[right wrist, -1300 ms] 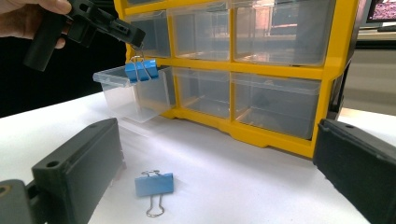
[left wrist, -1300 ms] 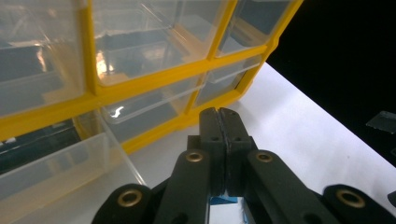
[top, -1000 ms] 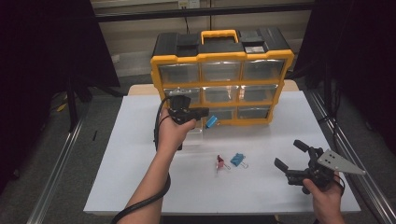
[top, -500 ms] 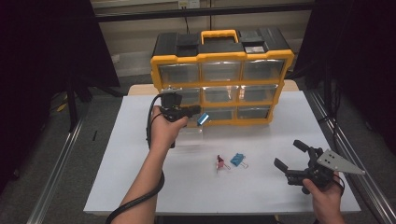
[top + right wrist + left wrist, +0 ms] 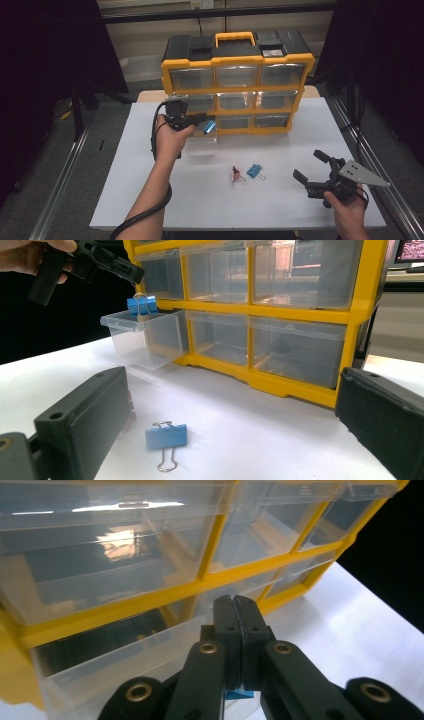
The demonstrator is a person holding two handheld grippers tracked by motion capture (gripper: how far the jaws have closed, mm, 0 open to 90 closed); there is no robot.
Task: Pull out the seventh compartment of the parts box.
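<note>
A yellow and black drawer cabinet (image 5: 238,64) stands at the back of the white table (image 5: 150,200). Its lower left clear drawer (image 5: 202,145) (image 5: 150,340) (image 5: 125,665) is pulled out. My left gripper (image 5: 205,121) (image 5: 236,605) (image 5: 131,274) is shut on a blue binder clip (image 5: 209,127) (image 5: 141,305) (image 5: 237,695), which hangs just above that drawer's rim. A second blue binder clip (image 5: 254,171) (image 5: 166,436) and a small red clip (image 5: 235,175) lie on the table. My right gripper (image 5: 309,165) (image 5: 232,425) rests open near the front right, nothing between its jaws.
The cabinet's other clear drawers (image 5: 295,350) are pushed in. Metal rails (image 5: 65,175) run along both sides of the table. Dark curtains (image 5: 45,75) hang left and right. Bare tabletop (image 5: 200,200) lies in front of the clips.
My left hand has carried the blue clip leftward along the cabinet front, over the pulled-out drawer. The right hand and the clips on the table have stayed put.
</note>
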